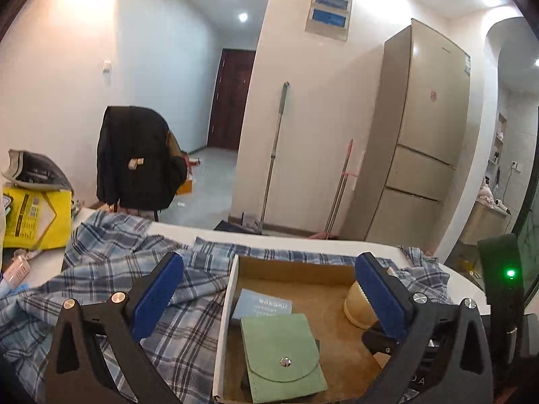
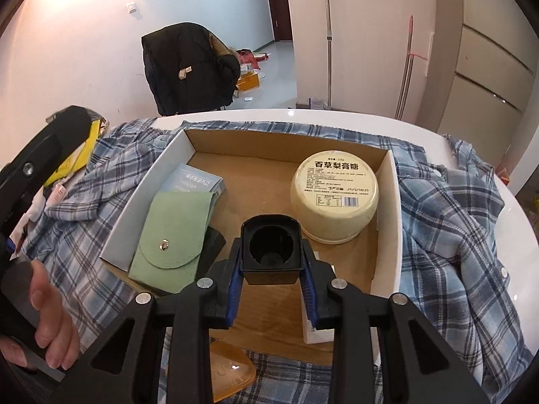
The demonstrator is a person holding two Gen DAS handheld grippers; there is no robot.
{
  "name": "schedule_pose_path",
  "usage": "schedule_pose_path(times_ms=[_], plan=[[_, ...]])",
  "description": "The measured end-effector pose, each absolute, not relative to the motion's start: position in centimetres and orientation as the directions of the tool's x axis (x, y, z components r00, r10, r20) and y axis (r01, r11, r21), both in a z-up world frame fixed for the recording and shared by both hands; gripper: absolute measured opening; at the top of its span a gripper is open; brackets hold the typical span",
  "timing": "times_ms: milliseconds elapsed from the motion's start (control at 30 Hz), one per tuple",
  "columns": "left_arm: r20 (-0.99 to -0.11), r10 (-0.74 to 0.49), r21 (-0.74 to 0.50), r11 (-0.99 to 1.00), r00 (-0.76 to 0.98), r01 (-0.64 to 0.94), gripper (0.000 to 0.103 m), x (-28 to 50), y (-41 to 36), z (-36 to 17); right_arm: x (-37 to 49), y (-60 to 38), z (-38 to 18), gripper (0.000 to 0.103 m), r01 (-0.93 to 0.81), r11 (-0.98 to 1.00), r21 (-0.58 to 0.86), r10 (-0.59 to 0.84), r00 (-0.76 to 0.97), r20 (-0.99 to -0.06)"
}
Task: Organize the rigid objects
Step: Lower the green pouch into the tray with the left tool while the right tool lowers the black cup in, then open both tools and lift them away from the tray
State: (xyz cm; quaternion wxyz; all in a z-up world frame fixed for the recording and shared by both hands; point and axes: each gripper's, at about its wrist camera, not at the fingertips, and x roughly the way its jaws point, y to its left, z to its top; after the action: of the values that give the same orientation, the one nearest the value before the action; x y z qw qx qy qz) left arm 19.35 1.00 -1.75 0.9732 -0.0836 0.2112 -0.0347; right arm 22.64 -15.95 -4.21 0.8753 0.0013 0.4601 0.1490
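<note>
One black cup clamped in right gripper, above box

One cardboard box lies ahead of the tongs holding one green pouch, one blue booklet and one cream tin, with one black cup between the right tongs and one orange soap dish below them.

The cardboard box has glossy white outer walls and a matt brown, fibrous interior. The green pouch is matt, suede-like fabric with a shiny metal snap. The cream tin carries a smooth printed paper label. The black container is matt plastic. The plaid shirt is soft woven cloth.
</note>
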Motion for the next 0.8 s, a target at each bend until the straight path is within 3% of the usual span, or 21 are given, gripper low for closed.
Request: schedule_pose_path(times_ms=[200, 333, 700, 767, 800], plan=[[-0.494, -0.145, -0.245, 0.969, 0.857, 0.022, 0.103, 20.8, 1.8, -3.0, 22.8, -15.9, -4.5, 0.029, -0.261, 0.96, 0.102, 0.23, 0.525, -0.82], [-0.494, -0.147, -0.294, 0.956, 0.857, -0.005, 0.103, 20.9, 2.8, -3.1, 23.1, -15.8, -4.9, 0.03, -0.217, 0.974, -0.056, 0.068, 0.522, -0.85], [-0.483, -0.13, -0.243, 0.97, 0.866, 0.01, 0.103, 20.6, 2.0, -2.9, 23.3, -16.0, -5.1, 0.03, -0.235, 0.971, -0.035, 0.094, 0.515, -0.852], [-0.471, -0.108, -0.209, 0.978, 0.876, 0.009, 0.103, 20.5, 1.6, -2.8, 23.3, -16.1, -5.0, 0.035, -0.241, 0.971, -0.004, 0.123, 0.508, -0.853], [-0.466, -0.096, -0.185, 0.983, 0.88, 0.009, 0.103, 20.3, 1.3, -2.8, 23.4, -16.2, -4.9, 0.051, -0.237, 0.971, 0.007, 0.13, 0.507, -0.852]])
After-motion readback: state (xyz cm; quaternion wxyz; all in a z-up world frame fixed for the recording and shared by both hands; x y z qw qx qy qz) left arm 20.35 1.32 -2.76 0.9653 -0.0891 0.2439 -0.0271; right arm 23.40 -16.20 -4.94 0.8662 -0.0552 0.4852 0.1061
